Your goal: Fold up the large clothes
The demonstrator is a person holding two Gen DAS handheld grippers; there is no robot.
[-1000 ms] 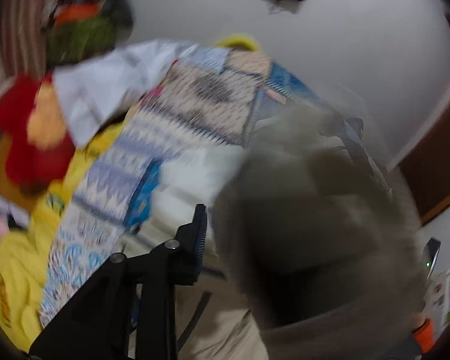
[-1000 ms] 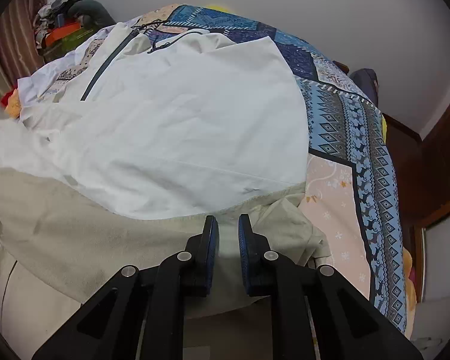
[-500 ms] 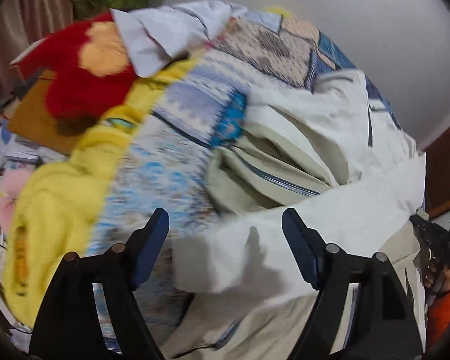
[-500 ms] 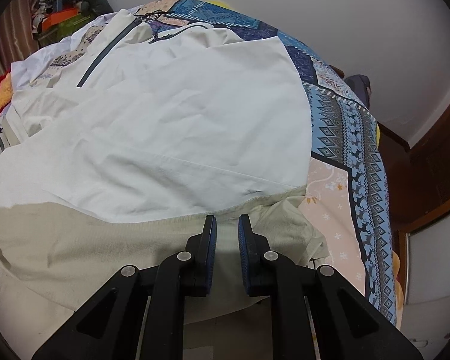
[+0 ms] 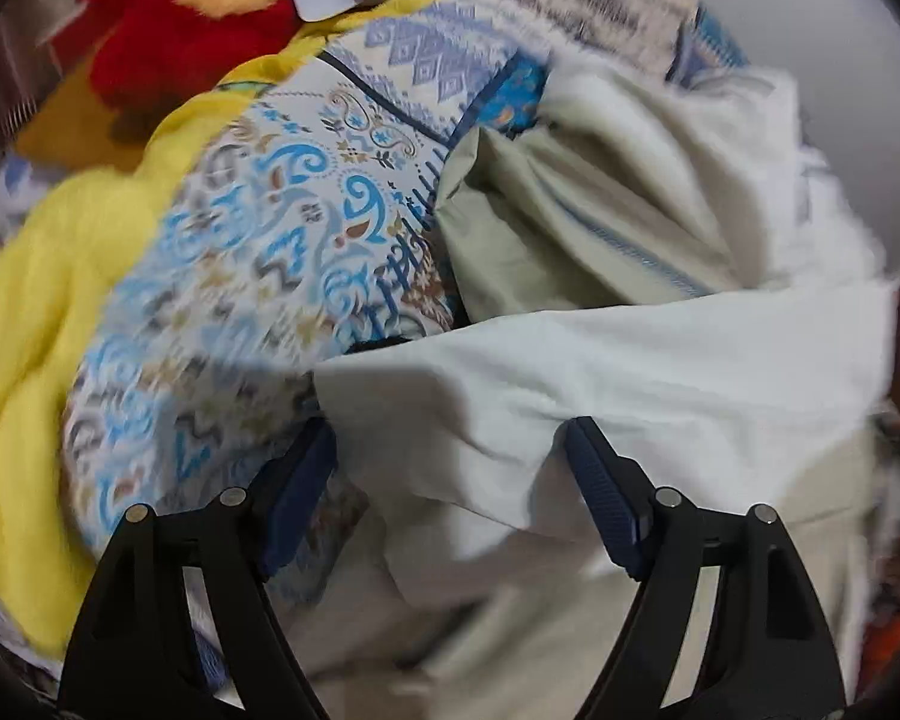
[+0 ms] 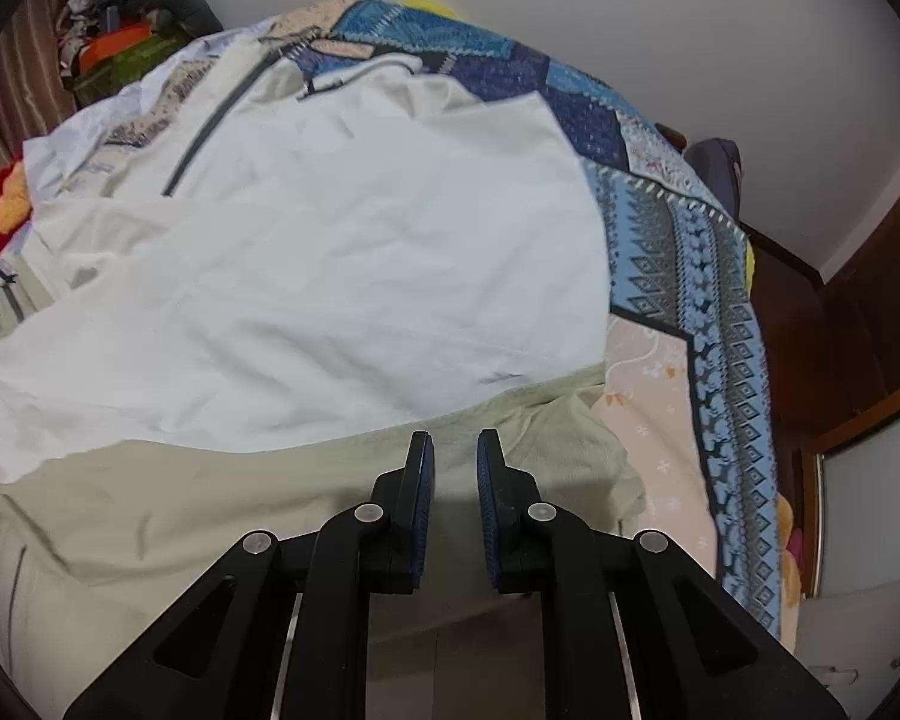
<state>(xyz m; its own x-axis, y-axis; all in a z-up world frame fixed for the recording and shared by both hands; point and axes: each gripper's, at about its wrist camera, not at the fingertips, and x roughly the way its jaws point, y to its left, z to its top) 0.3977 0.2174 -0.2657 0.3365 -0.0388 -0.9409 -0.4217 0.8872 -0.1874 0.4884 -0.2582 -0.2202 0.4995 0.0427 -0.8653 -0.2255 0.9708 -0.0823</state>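
Lying between left claw (image 5: 450, 450), jacket (image 5: 600, 384)

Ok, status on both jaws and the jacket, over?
Left gripper jaws open, jacket's pale corner lying between them, unpinched. Right gripper shut, nothing gripped, over beige hem. Jacket half folded on patterned bedspread. Yellow blanket bunched alongside, clear.

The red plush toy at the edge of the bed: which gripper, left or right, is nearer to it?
Left. The left gripper hangs over the jacket beside the yellow blanket that borders the red plush toy. The right gripper sits at the jacket's opposite hem, farther away.
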